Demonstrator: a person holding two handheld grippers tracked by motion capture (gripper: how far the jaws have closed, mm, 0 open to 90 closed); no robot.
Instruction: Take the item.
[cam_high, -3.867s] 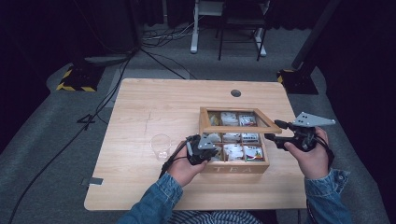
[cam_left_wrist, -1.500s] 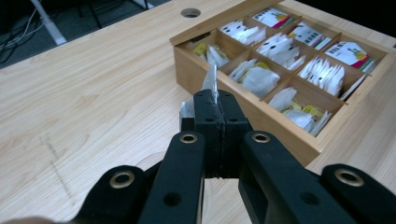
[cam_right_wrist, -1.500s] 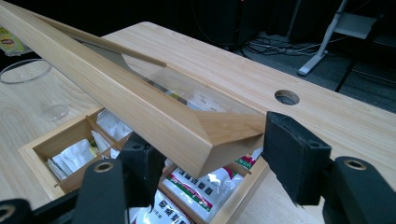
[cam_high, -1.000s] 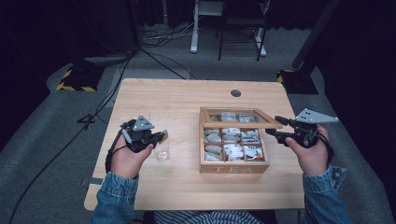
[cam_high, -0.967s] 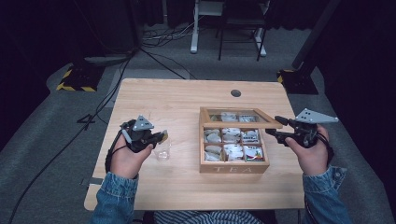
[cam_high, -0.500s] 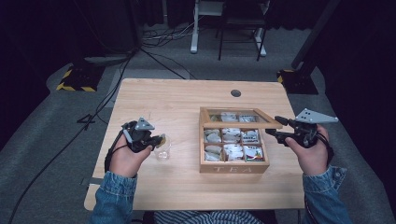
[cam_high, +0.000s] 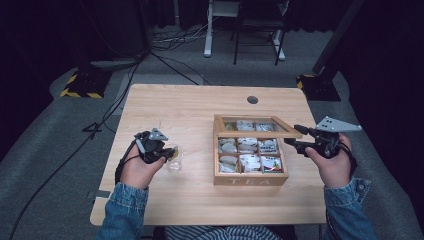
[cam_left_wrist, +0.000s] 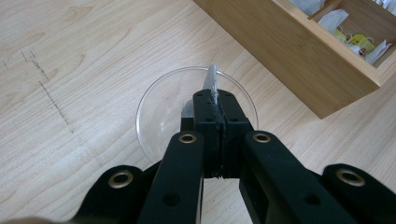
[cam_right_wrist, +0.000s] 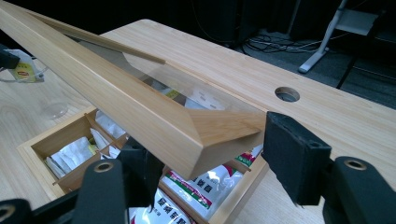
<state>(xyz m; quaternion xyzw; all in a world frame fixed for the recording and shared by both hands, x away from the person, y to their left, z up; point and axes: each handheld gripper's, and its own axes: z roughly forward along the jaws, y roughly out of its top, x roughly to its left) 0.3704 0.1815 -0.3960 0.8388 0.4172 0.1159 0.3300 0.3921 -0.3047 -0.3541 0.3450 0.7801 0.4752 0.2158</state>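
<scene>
Matt pale wood table (cam_high: 200, 105), wooden tea box (cam_high: 250, 179), clear glossy glass (cam_left_wrist: 154, 116).

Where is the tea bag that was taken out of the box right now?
In the high view the tea bag is pinched in the left gripper directly over the glass, on the table's left half, left of the wooden tea box.

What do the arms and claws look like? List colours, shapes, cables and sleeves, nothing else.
Both forearms wear blue denim sleeves. The left claw is matte black, with two flat, blocky jaws on arms fitted with brass-ringed holes. The right claw is the same black, with thick, foam-like pads. Each carries a grey three-cornered plate on top, and a black cable loops by the left wrist.
</scene>
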